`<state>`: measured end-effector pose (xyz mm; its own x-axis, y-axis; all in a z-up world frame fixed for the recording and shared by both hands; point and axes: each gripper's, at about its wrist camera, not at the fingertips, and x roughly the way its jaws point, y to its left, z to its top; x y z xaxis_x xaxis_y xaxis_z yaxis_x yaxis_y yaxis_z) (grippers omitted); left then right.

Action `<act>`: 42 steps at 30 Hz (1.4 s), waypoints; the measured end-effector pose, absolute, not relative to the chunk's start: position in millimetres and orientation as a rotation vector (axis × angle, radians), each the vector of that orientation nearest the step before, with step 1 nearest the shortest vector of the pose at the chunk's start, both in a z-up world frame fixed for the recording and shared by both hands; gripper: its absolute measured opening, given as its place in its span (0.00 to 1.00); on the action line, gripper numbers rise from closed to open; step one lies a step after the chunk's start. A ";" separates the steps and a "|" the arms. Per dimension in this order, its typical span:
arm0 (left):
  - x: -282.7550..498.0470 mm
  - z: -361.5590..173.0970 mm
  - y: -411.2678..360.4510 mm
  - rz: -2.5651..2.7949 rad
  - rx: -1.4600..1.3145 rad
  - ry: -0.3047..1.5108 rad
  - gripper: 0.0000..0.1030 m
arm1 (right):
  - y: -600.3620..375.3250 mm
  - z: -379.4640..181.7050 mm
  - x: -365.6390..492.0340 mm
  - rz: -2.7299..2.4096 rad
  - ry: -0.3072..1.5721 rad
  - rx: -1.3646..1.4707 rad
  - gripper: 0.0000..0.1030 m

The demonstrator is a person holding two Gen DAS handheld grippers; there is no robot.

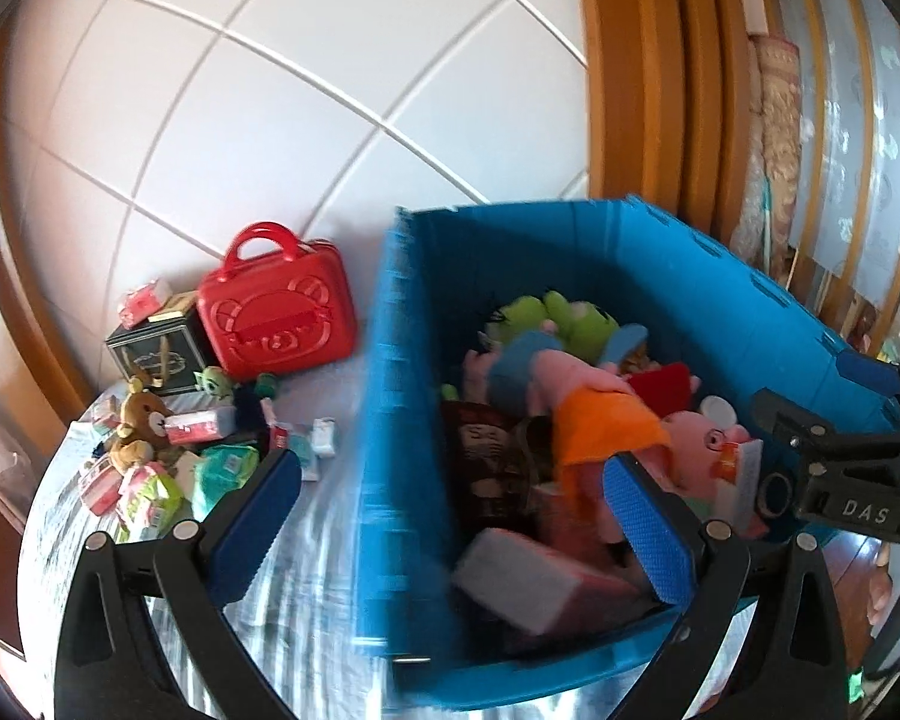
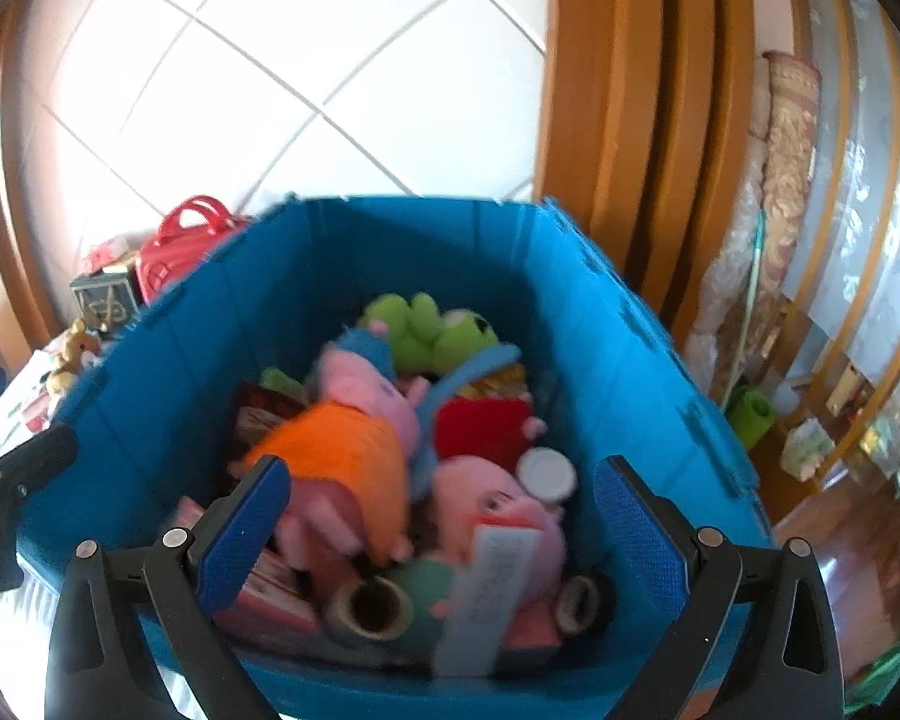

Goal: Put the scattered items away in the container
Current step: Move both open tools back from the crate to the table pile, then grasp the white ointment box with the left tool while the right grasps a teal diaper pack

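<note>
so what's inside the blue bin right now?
The blue bin holds pink pig plushes, one in orange, a green frog plush, a white lid, tape rolls and boxes. Anything beneath that pile is covered.

You see a blue crate (image 2: 600, 324) holding a pink pig plush in orange (image 2: 354, 456) and a green frog plush (image 2: 432, 330); beside it, a red case (image 1: 279, 315) with an embossed bear face, against white wall tiles (image 1: 270, 60)
</note>
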<state>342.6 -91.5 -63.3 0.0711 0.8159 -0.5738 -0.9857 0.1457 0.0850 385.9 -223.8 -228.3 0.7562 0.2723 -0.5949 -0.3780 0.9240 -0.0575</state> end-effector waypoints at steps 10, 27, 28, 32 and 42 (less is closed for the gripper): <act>127.7 -73.7 -77.6 1.450 -0.410 0.471 0.99 | -51.4 -195.5 308.2 0.396 0.455 -0.175 1.00; -120.6 -199.1 -25.2 1.529 -0.744 0.648 0.93 | 211.7 -281.7 285.8 0.548 0.701 -0.224 1.00; -123.0 -206.4 -20.8 1.529 -0.753 0.663 0.92 | 218.1 -290.7 290.0 0.550 0.718 -0.227 1.00; -126.1 -244.5 6.7 1.501 -0.796 0.729 0.85 | 238.5 -330.7 312.2 0.541 0.808 -0.233 1.00; -116.4 -314.1 68.0 1.450 -0.848 0.837 0.80 | 270.0 -430.3 366.9 0.550 1.036 -0.233 1.00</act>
